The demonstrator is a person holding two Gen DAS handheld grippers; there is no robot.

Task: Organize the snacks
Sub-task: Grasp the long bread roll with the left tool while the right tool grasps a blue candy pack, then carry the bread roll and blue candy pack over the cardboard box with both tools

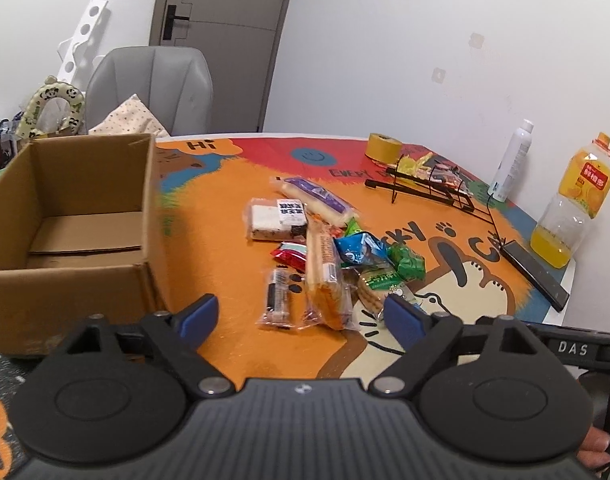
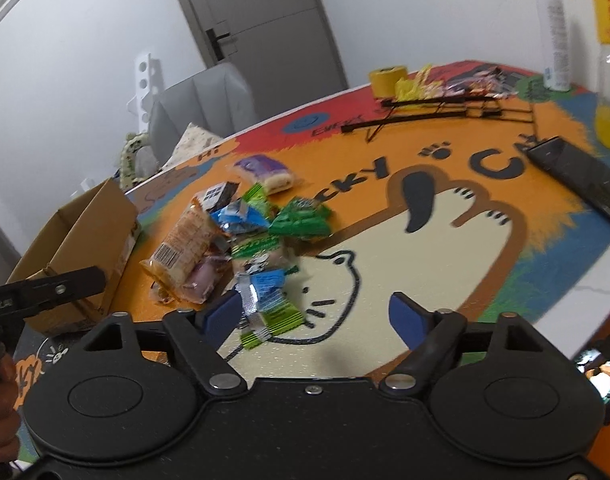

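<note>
A: Nearest the lens in the right wrist view is a green-and-blue snack packet (image 2: 271, 312), lying on the counter (image 2: 425, 272) just beside the left blue pad of the right gripper (image 2: 315, 320). Its jaws stand wide apart and grip nothing.

B: And the left gripper (image 1: 301, 316)?

A: Jaws equally wide, nothing between them. Beyond them lies the snack pile (image 1: 317, 248), in the middle of the counter.

B: How many packets?

A: About ten; they overlap, so I cannot count exactly. One long orange pack (image 1: 325, 276), one purple-and-white roll (image 1: 315, 200), one blue packet (image 1: 359, 250), one red one (image 1: 291, 254).

B: What does only the left view show?

A: The inside of one cardboard box (image 1: 65, 216), open-topped, at the counter's left edge, well apart from the pile. The right view catches just its corner, plus the other gripper's black finger in front of it.

B: Further out?

A: One black wire rack (image 1: 429, 188) with more packets, one yellow tape roll (image 1: 383, 146), one white spray bottle (image 1: 511, 160), one orange juice bottle (image 1: 573, 204), one grey chair (image 1: 153, 88).
</note>
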